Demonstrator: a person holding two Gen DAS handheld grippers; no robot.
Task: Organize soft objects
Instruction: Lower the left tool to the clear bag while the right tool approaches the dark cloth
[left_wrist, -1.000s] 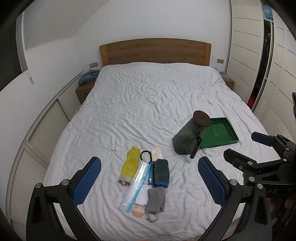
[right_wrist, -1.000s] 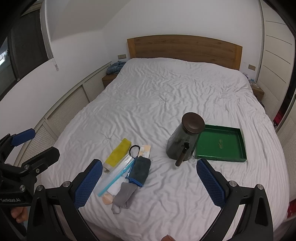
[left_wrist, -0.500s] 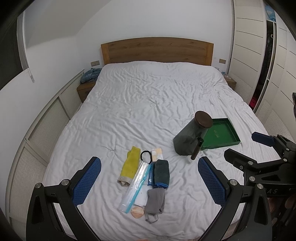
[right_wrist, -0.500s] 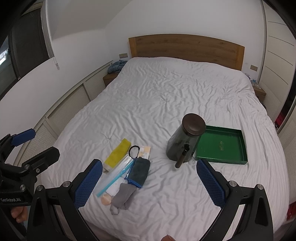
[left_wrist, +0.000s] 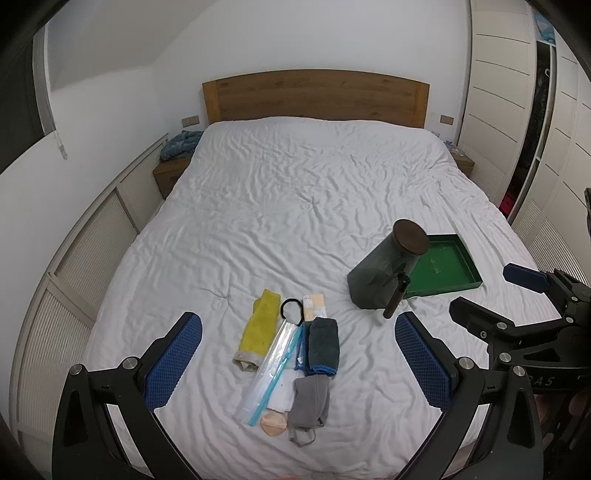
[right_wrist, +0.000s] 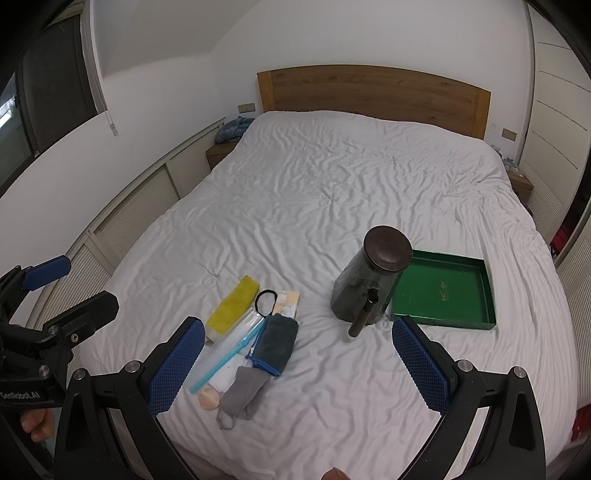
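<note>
A cluster of small items lies near the foot of the white bed (left_wrist: 295, 206): a yellow cloth (left_wrist: 260, 328), a black hair tie (left_wrist: 290, 312), a dark green folded towel (left_wrist: 324, 343), a clear zip bag (left_wrist: 273, 365), a grey face mask (left_wrist: 308, 404) and a beige puff (left_wrist: 273, 430). In the right wrist view the towel (right_wrist: 277, 339) and mask (right_wrist: 242, 393) lie between the fingers. My left gripper (left_wrist: 297, 360) hangs open above the cluster. My right gripper (right_wrist: 299, 365) is open too; it also shows in the left wrist view (left_wrist: 524, 295).
A dark jar with a brown lid (left_wrist: 388, 273) stands beside a green tray (left_wrist: 443, 266) on the bed's right, with a dark tube (left_wrist: 395, 299) leaning at its front. A wooden headboard (left_wrist: 314, 94), nightstands and wardrobe doors (left_wrist: 498, 92) surround the bed.
Both views have drifted slightly; the items sit a little lower and left in the frames. Nothing on the bed has moved and both grippers stay open.
</note>
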